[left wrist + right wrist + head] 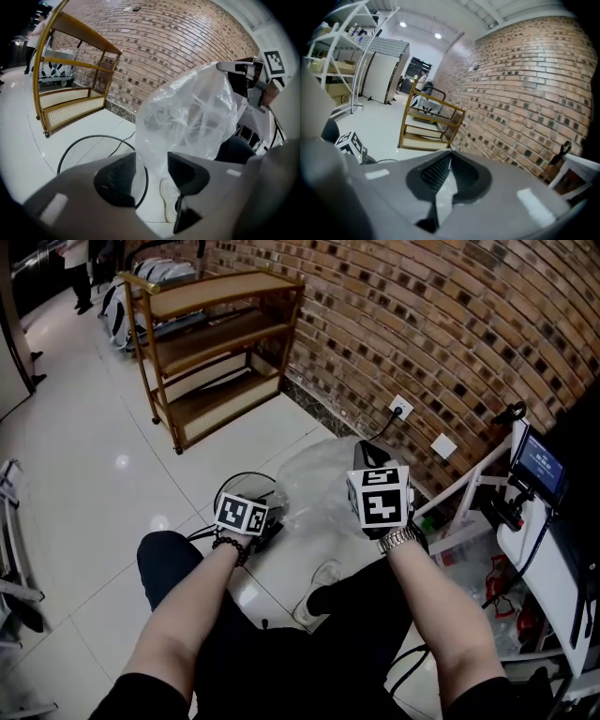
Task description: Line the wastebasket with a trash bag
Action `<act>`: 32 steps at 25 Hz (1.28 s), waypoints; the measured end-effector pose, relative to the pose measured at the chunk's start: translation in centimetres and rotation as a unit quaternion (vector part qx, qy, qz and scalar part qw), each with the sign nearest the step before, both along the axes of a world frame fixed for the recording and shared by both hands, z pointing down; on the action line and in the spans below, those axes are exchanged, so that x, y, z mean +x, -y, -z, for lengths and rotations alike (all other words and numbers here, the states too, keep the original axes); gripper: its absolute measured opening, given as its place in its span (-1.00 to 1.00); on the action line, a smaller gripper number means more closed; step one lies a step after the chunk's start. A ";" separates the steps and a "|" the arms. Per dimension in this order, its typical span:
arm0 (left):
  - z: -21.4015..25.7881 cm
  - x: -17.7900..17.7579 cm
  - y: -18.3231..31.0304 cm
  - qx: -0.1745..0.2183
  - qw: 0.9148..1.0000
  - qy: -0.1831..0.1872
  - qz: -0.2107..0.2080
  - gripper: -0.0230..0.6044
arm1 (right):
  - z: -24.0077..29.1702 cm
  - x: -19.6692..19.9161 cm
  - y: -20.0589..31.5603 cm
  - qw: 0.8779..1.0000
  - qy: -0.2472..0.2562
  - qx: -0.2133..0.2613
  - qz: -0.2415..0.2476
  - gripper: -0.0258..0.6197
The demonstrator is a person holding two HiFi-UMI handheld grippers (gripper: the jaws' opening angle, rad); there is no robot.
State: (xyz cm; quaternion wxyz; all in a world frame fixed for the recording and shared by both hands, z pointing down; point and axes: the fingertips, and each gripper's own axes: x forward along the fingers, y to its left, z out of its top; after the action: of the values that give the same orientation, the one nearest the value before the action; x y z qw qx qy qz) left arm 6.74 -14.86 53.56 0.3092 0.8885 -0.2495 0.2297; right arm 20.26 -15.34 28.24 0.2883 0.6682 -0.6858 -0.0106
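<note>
A clear trash bag [314,486] hangs crumpled in the air between my two grippers. My right gripper [368,458] is raised and shut on the bag's upper edge; in the right gripper view a thin strip of film [443,187] shows pinched between the closed pads. In the left gripper view the bag [187,117] dangles from the right gripper [248,75], and its lower part hangs down between the jaws of my left gripper [151,171], which stand wide open and do not press on it. The black mesh wastebasket [89,150] stands on the floor just below, left of the bag [242,486].
A wooden shelf unit [211,343] stands against the brick wall [422,324], which has sockets [401,408] with a cable running down. A white frame with a screen [539,460] is at the right. The person's shoe [317,592] rests beside the wastebasket.
</note>
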 end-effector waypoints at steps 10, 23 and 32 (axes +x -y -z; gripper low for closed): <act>0.0 -3.1 -0.3 -0.004 0.999 0.030 0.010 -0.58 | 0.2 -1.7 0.7 0.999 0.034 0.002 0.018 -0.91; 5.4 -10.7 0.5 0.053 0.995 0.062 0.066 -0.71 | -3.9 -2.7 1.0 0.995 0.090 -0.020 0.047 -0.91; 7.6 -16.0 -0.1 0.063 0.989 0.105 0.088 -0.71 | -7.1 -5.9 1.6 0.989 0.115 -0.039 0.087 -0.91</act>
State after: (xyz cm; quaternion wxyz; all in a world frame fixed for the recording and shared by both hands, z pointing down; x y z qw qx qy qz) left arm -9.27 -14.72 45.95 0.2439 0.8514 -0.3722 0.2776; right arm 14.35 -16.89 35.33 0.2315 0.5907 -0.7699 0.0684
